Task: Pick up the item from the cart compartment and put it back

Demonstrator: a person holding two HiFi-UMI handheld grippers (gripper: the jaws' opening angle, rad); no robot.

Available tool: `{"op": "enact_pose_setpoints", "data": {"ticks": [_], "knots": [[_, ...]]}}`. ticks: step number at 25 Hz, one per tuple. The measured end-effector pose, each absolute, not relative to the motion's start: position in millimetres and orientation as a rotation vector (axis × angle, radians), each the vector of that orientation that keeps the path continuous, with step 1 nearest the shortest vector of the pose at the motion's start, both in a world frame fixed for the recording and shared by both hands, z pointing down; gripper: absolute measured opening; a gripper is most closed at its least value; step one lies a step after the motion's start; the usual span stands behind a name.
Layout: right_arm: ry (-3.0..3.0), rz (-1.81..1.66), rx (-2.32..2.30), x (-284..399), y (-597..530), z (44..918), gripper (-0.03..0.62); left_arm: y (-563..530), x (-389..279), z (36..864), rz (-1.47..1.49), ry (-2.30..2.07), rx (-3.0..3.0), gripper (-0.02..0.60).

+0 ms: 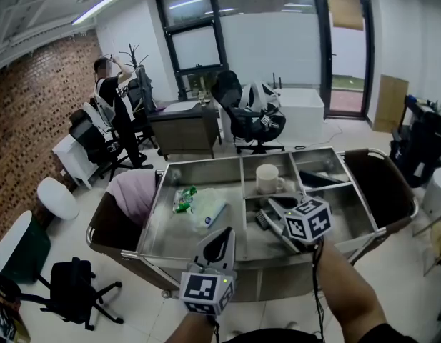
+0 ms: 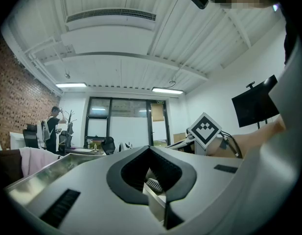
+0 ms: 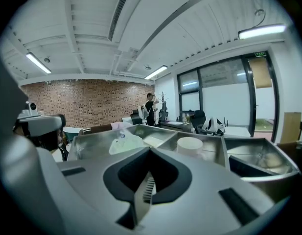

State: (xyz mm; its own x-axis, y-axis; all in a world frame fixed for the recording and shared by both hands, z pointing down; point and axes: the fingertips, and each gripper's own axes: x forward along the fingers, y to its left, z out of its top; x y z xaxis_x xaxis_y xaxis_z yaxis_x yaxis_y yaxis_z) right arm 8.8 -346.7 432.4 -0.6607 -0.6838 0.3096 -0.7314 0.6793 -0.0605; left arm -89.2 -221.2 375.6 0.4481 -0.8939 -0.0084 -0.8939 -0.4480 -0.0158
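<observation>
Left gripper [image 1: 221, 236] hovers; compartment [image 1: 249, 185] holds mug [image 1: 269, 179].

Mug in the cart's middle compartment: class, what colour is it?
The mug is plain white; the head view shows it best.

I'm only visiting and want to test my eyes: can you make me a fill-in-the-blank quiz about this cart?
A white ____ stands in the middle rear compartment of the cart. The plastic bag lies in the widest compartment, on its ____ side. The left hand-held gripper and the right hand-held gripper both have their jaws ____.
Missing words: mug; left; shut.
</observation>
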Motion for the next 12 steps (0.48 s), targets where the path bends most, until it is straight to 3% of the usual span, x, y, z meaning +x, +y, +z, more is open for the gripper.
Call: {"op": "enact_pose_setpoints", "data": {"ticks": [12], "knots": [[-2.764,0.239,1.183,19,-315,382,0.014,-221,-90,371,-0.001,1.637,-2.655,0.0]]}}
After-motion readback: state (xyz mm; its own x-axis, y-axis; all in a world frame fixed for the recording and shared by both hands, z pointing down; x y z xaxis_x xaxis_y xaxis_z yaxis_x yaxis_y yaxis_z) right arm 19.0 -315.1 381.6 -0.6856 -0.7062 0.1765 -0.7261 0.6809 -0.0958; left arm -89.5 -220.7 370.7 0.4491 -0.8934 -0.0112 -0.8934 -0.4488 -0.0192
